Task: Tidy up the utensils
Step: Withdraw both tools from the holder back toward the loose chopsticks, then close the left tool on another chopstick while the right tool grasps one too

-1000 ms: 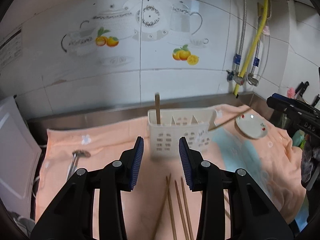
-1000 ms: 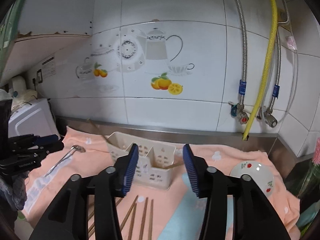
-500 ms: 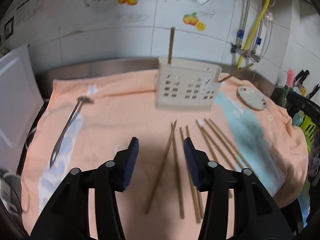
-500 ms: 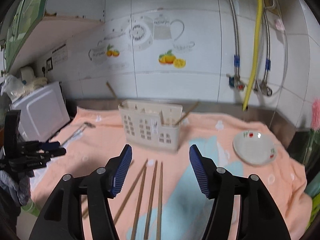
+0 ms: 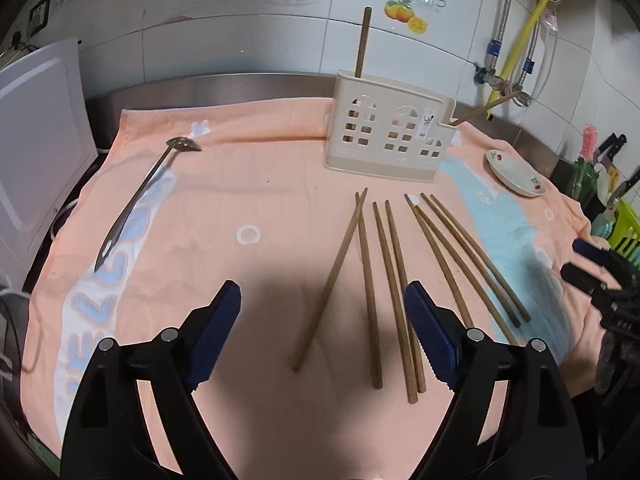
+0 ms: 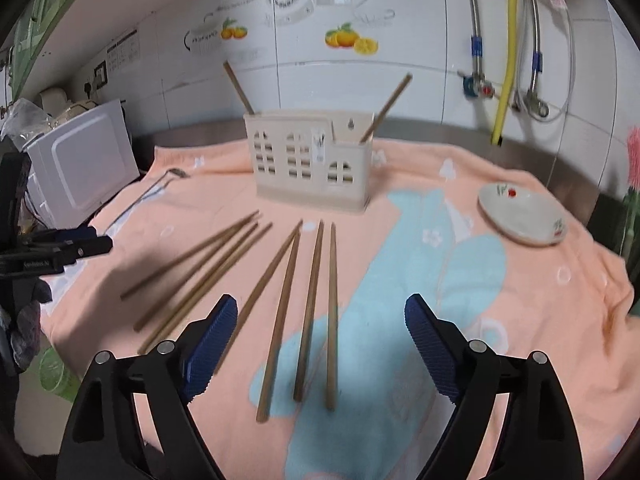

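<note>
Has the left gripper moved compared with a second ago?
Yes. The left gripper has come down toward the chopsticks; the utensil holder, once just behind its fingers, now sits far above them. Its jaws have just been opening, with nothing gripped.

A towel (image 5: 248, 184) covers the counter. On it, toward the wall, stands a utensil holder (image 5: 386, 136) with one chopstick (image 5: 361, 42) upright in its left end and another (image 6: 386, 106) leaning out of its right end. Before the holder, loose chopsticks (image 5: 384, 272) lie fanned on the towel. A ladle (image 5: 140, 196) lies well to their left, a small dish (image 5: 516, 174) to the holder's right
</note>
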Demonstrator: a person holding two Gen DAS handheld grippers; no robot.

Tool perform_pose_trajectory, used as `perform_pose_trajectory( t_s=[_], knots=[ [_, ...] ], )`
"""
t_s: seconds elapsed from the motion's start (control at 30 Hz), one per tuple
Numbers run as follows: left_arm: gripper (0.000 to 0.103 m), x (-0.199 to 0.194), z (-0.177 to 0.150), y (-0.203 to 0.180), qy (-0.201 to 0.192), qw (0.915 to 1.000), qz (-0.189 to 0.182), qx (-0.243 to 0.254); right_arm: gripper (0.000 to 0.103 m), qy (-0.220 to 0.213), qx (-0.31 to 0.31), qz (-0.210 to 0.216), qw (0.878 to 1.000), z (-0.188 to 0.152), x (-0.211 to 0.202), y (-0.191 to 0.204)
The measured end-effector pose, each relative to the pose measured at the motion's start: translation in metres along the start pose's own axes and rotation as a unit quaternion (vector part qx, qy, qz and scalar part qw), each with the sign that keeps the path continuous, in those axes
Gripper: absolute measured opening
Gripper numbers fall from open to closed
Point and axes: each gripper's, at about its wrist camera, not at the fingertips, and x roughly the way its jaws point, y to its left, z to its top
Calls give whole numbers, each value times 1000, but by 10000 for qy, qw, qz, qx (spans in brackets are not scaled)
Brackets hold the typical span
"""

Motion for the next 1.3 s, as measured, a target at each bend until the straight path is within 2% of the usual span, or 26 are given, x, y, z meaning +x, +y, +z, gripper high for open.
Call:
perform_pose_trajectory(
  t_s=[0.27, 0.63, 0.7, 0.83, 1.13, 1.2, 1.27, 1.3],
  knots=[
    [92, -1, -11, 2, 64, 10000, 36, -47, 88, 271, -79, 21, 9996, -23, 17, 3],
    [95, 3, -19, 7, 176, 9997, 97, -152, 87, 433, 113, 14, 9990, -27, 33, -9],
    [95, 4, -21, 8, 201, 9996, 108, -147, 81, 468, 170, -1, 9988, -27, 37, -12],
    [95, 6, -22, 9, 232, 9996, 105, -158, 75, 546, 266, -13, 9982, -27, 45, -17],
    [95, 13, -25, 10, 303, 9993, 95, -193, 52, 745, 266, 31, 9969, -25, 62, -17],
    [95, 14, -25, 9, 307, 9993, 87, -181, 41, 792, 262, 67, 9965, -25, 66, -16],
    [95, 14, -26, 8, 295, 9994, 92, -163, 37, 824, 272, 67, 9962, -25, 69, -15],
    [95, 14, -26, 7, 289, 9994, 88, -151, 31, 844, 269, 84, 9960, -25, 71, -14]
  ],
)
